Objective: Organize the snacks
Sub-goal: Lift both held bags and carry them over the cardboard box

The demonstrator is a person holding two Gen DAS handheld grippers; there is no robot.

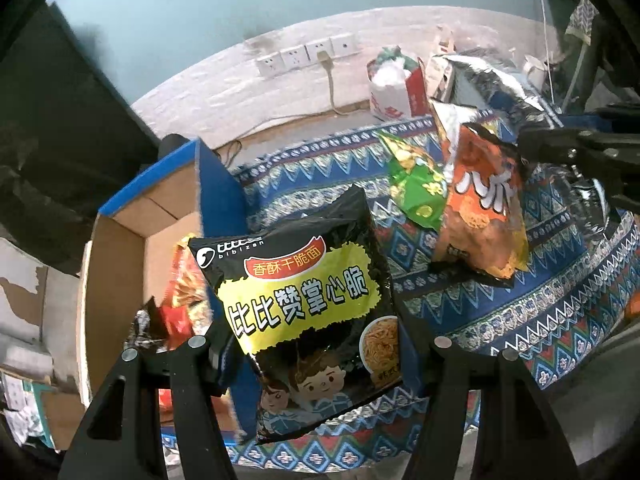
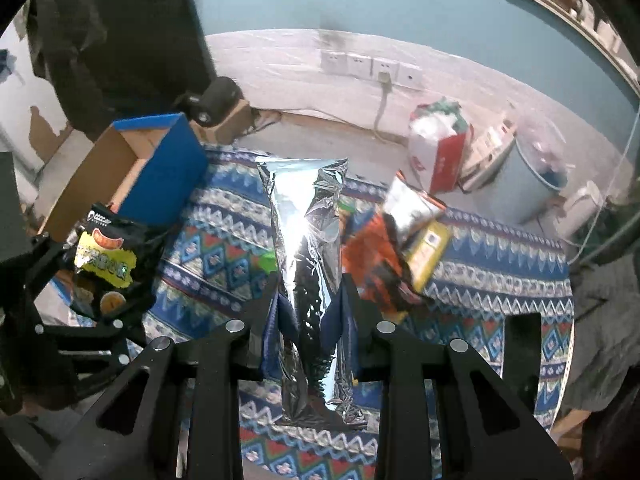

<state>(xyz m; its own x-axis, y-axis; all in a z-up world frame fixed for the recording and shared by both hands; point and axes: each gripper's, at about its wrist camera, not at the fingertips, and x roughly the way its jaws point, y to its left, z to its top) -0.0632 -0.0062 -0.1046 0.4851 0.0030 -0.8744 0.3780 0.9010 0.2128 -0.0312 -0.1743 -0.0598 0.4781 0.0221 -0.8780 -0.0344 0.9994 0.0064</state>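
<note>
My left gripper (image 1: 320, 344) is shut on a black and yellow noodle snack pack (image 1: 308, 304), held up beside the blue cardboard box (image 1: 120, 248). A red snack pack (image 1: 184, 292) lies inside that box. My right gripper (image 2: 310, 308) is shut on a snack bag (image 2: 308, 248) that shows its silver foil back here. In the left wrist view that bag (image 1: 480, 208) shows an orange front and hangs from the right gripper (image 1: 532, 148) above the cloth. A green pack (image 1: 416, 184) lies on the cloth behind it. The left gripper (image 2: 80, 280) with its black pack (image 2: 104, 256) appears at the left.
A patterned blue cloth (image 2: 500, 280) covers the table, with an orange pack (image 2: 372, 268) and a yellow one (image 2: 428, 252) lying on it. Behind stand a red and white bag (image 2: 436, 156), a round grey bin (image 2: 536, 176), a black camera (image 2: 212, 100) and wall sockets (image 2: 372, 66) with a cable.
</note>
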